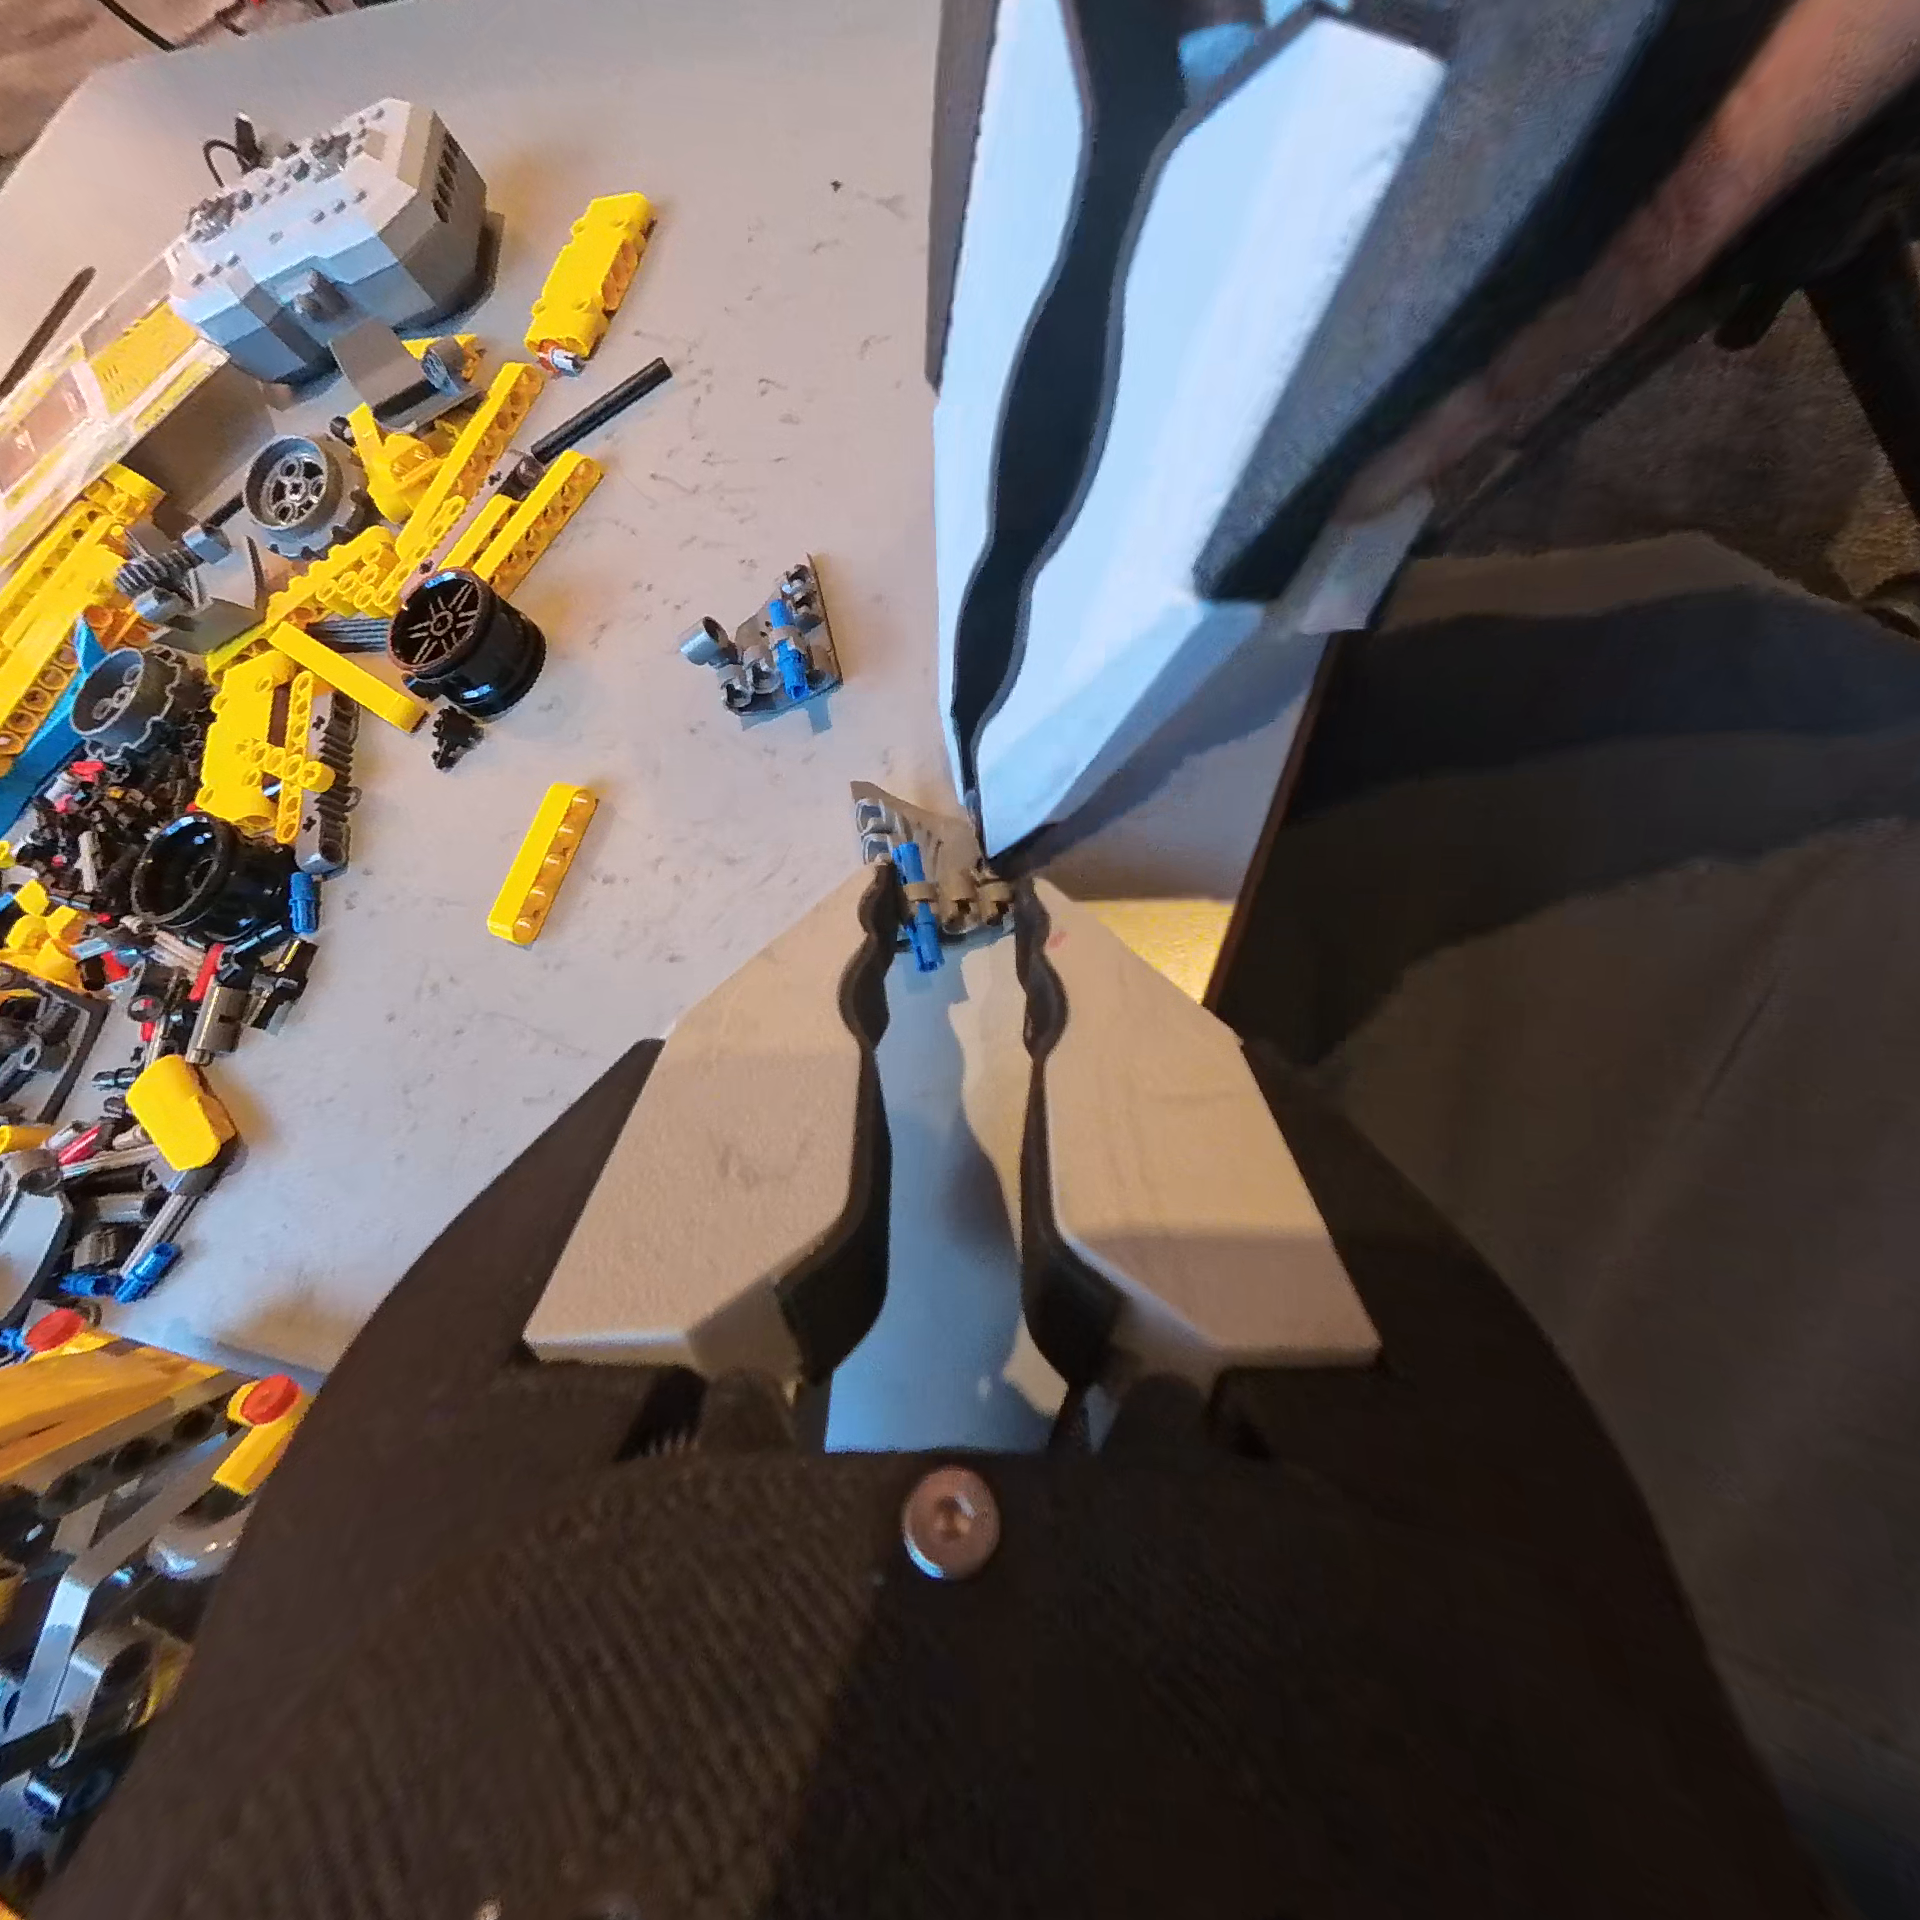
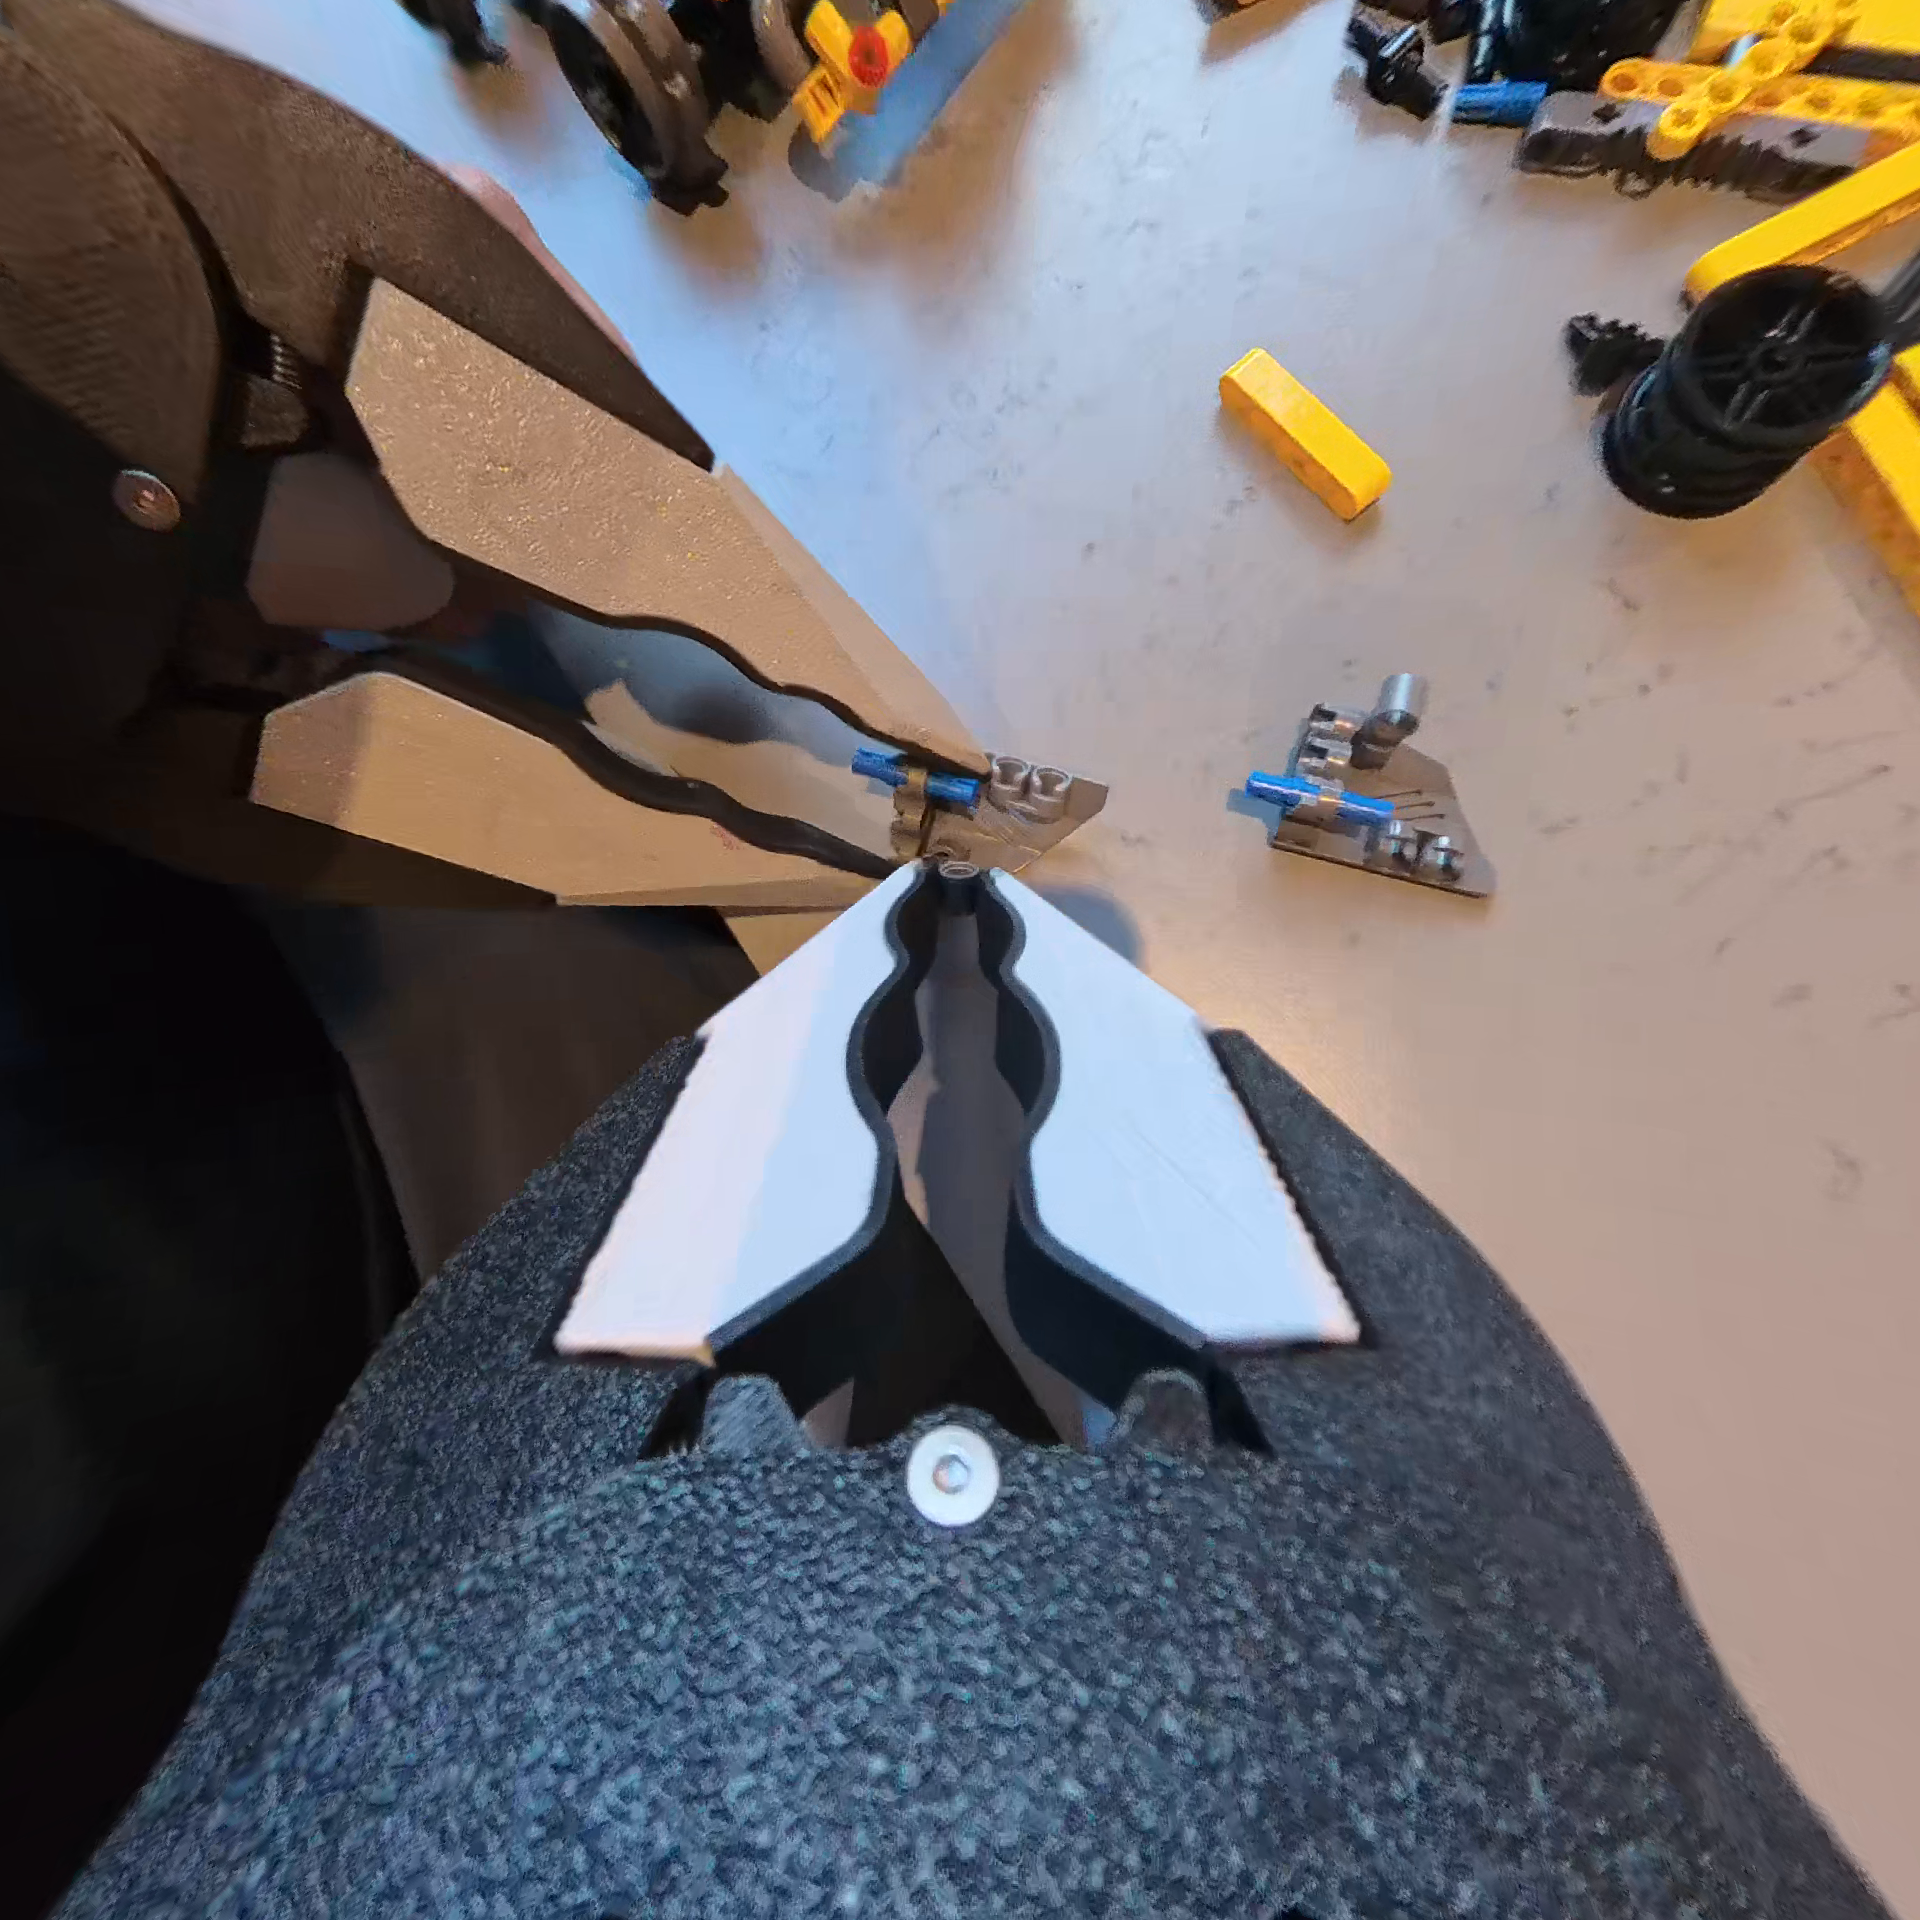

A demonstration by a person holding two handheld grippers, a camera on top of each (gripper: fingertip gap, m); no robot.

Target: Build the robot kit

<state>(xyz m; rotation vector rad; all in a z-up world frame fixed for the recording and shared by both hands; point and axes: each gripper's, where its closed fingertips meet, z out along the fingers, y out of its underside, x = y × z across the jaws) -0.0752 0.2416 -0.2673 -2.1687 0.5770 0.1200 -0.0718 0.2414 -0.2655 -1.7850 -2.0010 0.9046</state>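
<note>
My left gripper (image 1: 951, 896) is shut on a small grey triangular panel (image 1: 914, 844) that carries a blue pin (image 1: 921, 914) and grey connectors. It holds the panel just above the pale table near its edge. My right gripper (image 2: 954, 875) meets it tip to tip and is shut on a small grey pin (image 2: 954, 869) at the panel's edge (image 2: 1023, 808). In the left wrist view the right gripper (image 1: 982, 840) comes down from above. In the right wrist view the left gripper (image 2: 930, 821) comes in from the left.
A second grey panel with a blue pin (image 1: 774, 649) (image 2: 1371, 810) lies on the table (image 1: 727, 436). A short yellow beam (image 1: 543, 862) (image 2: 1304, 431), a black wheel (image 1: 468, 644) (image 2: 1745, 395), a pile of yellow and black parts (image 1: 208, 727) and a grey block (image 1: 332, 229) lie leftward. The tips of both grippers are at nearly the same place.
</note>
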